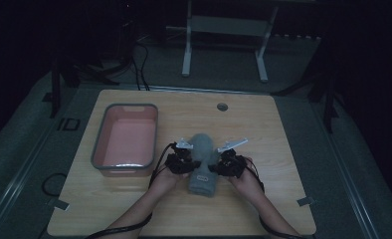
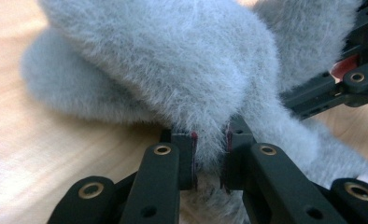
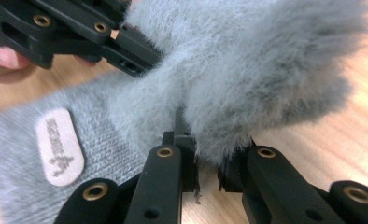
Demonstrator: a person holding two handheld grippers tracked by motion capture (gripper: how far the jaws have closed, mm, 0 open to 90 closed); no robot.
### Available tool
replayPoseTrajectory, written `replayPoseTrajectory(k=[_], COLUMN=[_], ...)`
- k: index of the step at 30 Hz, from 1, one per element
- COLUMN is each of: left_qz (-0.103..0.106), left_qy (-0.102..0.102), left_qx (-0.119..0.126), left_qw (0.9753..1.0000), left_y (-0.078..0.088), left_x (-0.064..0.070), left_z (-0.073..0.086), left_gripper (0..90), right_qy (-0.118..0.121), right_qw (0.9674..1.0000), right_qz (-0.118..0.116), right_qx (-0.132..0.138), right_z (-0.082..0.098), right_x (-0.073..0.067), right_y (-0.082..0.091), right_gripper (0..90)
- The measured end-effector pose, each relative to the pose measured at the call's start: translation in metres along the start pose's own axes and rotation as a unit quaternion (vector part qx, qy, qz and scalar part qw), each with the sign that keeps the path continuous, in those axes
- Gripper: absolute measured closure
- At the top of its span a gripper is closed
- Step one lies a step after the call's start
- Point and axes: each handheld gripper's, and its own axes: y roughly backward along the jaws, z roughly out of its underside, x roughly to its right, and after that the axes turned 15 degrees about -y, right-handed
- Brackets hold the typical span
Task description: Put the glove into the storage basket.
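Grey fuzzy sock (image 1: pixel 203 167) lying lengthwise, lower centre of tabletop (image 1: pixel 283 149) | left claw (image 1: pixel 186 160) pinching its left edge | right claw (image 1: pixel 219 162) pinching right edge, equally near.

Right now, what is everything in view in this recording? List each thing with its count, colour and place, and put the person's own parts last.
fuzzy sock: one, grey, with a pale oval label on its knit part; lies on the table between the two grippers.
plastic bin: one, pink inside with a grey rim; on the table, left of the sock.
table: one, light wood, with a round hole near its far edge.
frame legs: white, on the floor beyond the table.
left gripper: one, black; jaws shut on the sock's fluffy edge.
right gripper: one, black; jaws shut on the sock's opposite fluffy edge.
forearms: two, coming in from the near edge.
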Motion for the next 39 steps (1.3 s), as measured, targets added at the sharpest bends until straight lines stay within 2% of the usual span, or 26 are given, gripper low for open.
replayPoseTrajectory(k=[4, 10, 12, 20, 22, 26, 32, 39], left_qz=[-0.008, -0.022, -0.024, -0.037, -0.039, -0.052, -0.067, -0.081], left_qy=[-0.011, -0.022, -0.023, -0.050, -0.050, -0.063, -0.072, -0.067], left_qx=[0.012, 0.023, 0.024, 0.027, 0.028, 0.030, 0.031, 0.041], left_qw=[0.9998, 0.9993, 0.9992, 0.9977, 0.9976, 0.9962, 0.9947, 0.9936], left_y=[0.016, 0.037, 0.043, 0.072, 0.079, 0.095, 0.120, 0.154], left_x=[0.001, 0.000, -0.001, -0.007, -0.009, -0.014, -0.029, -0.051], left_z=[-0.014, -0.033, -0.039, -0.058, -0.062, -0.070, -0.078, -0.076], left_gripper=[80.4, 80.4, 80.4, 80.3, 80.3, 80.3, 80.3, 80.3], right_qy=[0.001, 0.011, 0.015, 0.034, 0.038, 0.050, 0.056, 0.076], right_qw=[0.9998, 0.9986, 0.9984, 0.9969, 0.9965, 0.9950, 0.9933, 0.9910], right_qz=[-0.014, -0.018, -0.018, -0.019, -0.022, -0.023, -0.030, -0.035], right_qx=[0.017, 0.047, 0.051, 0.068, 0.072, 0.083, 0.097, 0.104], right_z=[-0.009, -0.026, -0.032, -0.055, -0.062, -0.074, -0.097, -0.127], right_x=[-0.005, -0.016, -0.019, -0.035, -0.039, -0.049, -0.064, -0.091], right_y=[0.014, 0.033, 0.037, 0.052, 0.055, 0.058, 0.058, 0.051], right_gripper=[81.5, 81.7, 81.7, 81.7, 81.7, 81.7, 81.7, 81.7])
